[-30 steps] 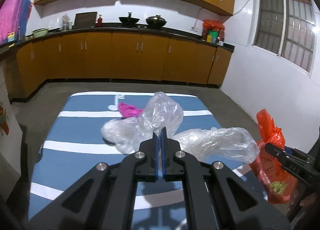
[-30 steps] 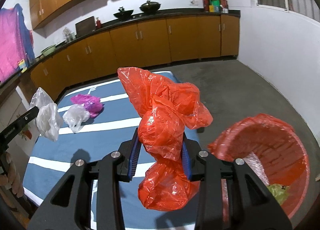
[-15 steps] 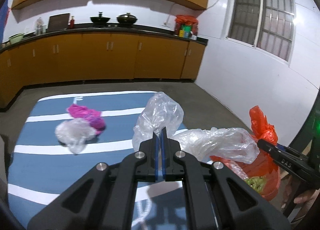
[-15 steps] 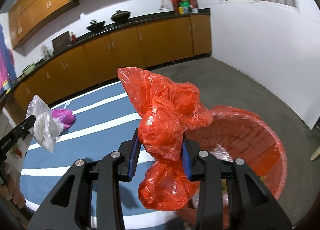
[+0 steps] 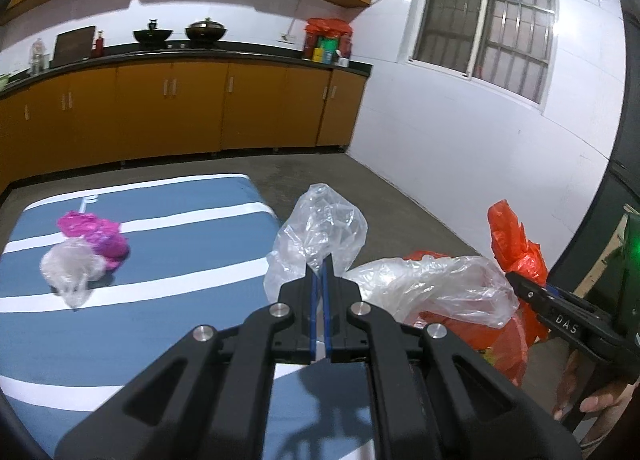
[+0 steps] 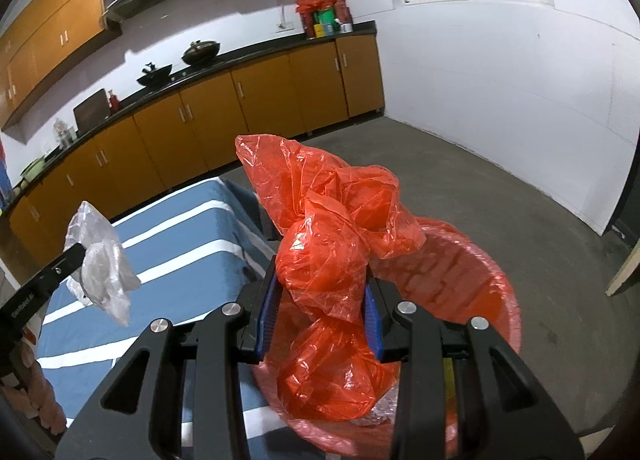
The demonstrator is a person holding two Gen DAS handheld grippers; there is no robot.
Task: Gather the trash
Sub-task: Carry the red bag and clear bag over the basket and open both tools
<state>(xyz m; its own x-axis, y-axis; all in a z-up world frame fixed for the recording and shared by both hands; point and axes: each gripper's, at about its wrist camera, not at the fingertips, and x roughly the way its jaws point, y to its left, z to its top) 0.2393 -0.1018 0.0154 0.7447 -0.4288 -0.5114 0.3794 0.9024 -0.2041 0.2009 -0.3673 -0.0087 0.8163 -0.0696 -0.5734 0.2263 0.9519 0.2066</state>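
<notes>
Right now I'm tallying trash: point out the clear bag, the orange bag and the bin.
clear bag (image 5: 320, 228), left wrist view, its crumpled upper part.
orange bag (image 6: 324, 256), right wrist view, its bulging middle.
bin (image 6: 496, 292), right wrist view, its far inner wall.

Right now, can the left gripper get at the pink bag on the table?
Probably not yet. The left gripper is shut on a clear bag, so its jaws are taken. The pink bag lies uncovered on the table, touching another clear bag, well off to the side.
</notes>
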